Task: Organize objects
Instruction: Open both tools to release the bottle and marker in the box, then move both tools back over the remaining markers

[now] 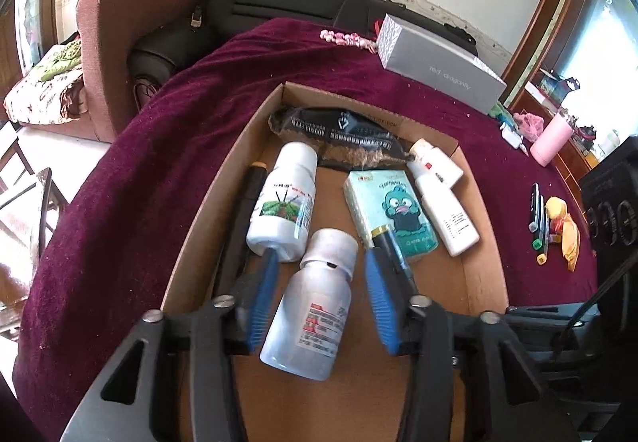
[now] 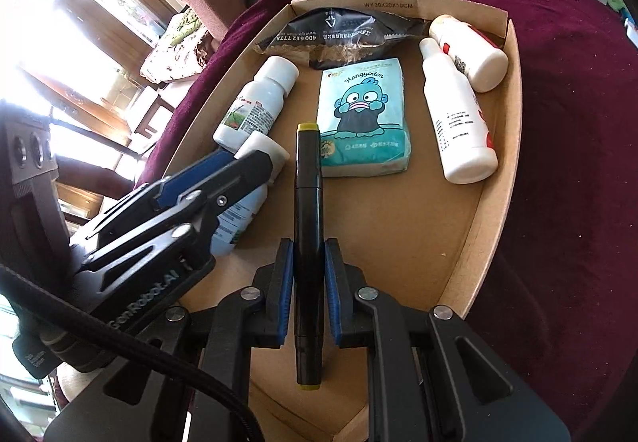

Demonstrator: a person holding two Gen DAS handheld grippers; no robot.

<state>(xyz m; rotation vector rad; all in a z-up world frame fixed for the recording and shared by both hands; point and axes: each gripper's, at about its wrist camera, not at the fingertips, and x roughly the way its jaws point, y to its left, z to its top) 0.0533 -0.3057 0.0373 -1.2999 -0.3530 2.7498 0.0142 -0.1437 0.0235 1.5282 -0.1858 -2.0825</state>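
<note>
Right wrist view: the right claw (image 2: 309, 282) is clamped on a black marker (image 2: 308, 210), poised low over the cardboard box (image 2: 494, 178) beside the tissue pack (image 2: 363, 123). The left claw (image 1: 319, 298) stands apart around a white bottle (image 1: 313, 306) lying in the box, apparently just released. Next, likely, lower the marker onto bare cardboard and let go.

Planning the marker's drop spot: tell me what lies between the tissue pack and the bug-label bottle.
In the right wrist view, only the held marker's tip and bare box floor lie between tissue pack and bottle.
</note>
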